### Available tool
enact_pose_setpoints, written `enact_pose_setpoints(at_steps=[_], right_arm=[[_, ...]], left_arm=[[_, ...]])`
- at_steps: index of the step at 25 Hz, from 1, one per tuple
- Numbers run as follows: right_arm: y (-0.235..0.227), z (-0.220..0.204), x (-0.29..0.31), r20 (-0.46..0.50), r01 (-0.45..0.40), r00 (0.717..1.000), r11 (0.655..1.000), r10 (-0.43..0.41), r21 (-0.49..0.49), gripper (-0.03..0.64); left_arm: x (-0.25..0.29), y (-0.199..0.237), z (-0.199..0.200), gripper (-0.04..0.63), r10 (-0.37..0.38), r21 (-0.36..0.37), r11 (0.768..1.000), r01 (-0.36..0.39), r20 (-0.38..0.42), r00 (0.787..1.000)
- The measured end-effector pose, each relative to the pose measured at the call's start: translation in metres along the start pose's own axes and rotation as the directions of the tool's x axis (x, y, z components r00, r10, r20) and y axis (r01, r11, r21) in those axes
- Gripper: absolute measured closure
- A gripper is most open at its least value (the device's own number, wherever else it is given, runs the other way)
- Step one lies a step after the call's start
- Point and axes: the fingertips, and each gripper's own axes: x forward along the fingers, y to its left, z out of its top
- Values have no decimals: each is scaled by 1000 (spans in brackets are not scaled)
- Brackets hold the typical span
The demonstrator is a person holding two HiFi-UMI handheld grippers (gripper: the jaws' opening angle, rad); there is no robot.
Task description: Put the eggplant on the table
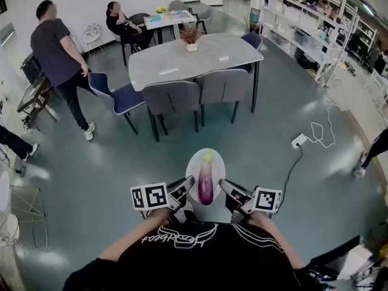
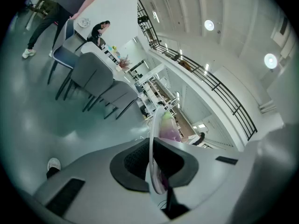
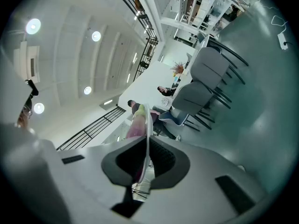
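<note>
Eggplant [image 1: 206, 183] on white plate [image 1: 195, 162], between both grippers; left gripper [image 1: 187, 183], right gripper [image 1: 224, 186], fingers [image 2: 131, 164] clamping plate's rim

Eggplant on a plate, table ahead
The eggplant [image 1: 206, 183] lies on the plate [image 1: 218, 164], left claw [image 1: 188, 182] at its left rim, right claw [image 1: 224, 185] at its right. Beyond stands the table [image 1: 176, 62], chairs [image 1: 173, 99] along its near side, a potted plant [image 1: 191, 38] on it.

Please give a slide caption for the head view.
Left gripper and right gripper hold a round white plate carrying a long purple eggplant.
</note>
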Motion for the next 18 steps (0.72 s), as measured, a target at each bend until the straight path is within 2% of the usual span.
enact_pose_setpoints(at_steps=[4, 10, 18], right_arm=[[25, -21, 31, -5, 4, 1000, 1000, -4, -16, 597], [15, -11, 10, -1, 6, 1000, 1000, -6, -25, 597], [22, -16, 12, -2, 15, 1000, 999, -16, -42, 597]], left_arm=[[-41, 9, 17, 568, -3, -3, 1000, 3, 6, 1000], [-21, 1, 4, 568, -9, 4, 1000, 9, 9, 1000], [-30, 0, 3, 568, -14, -4, 1000, 14, 5, 1000]])
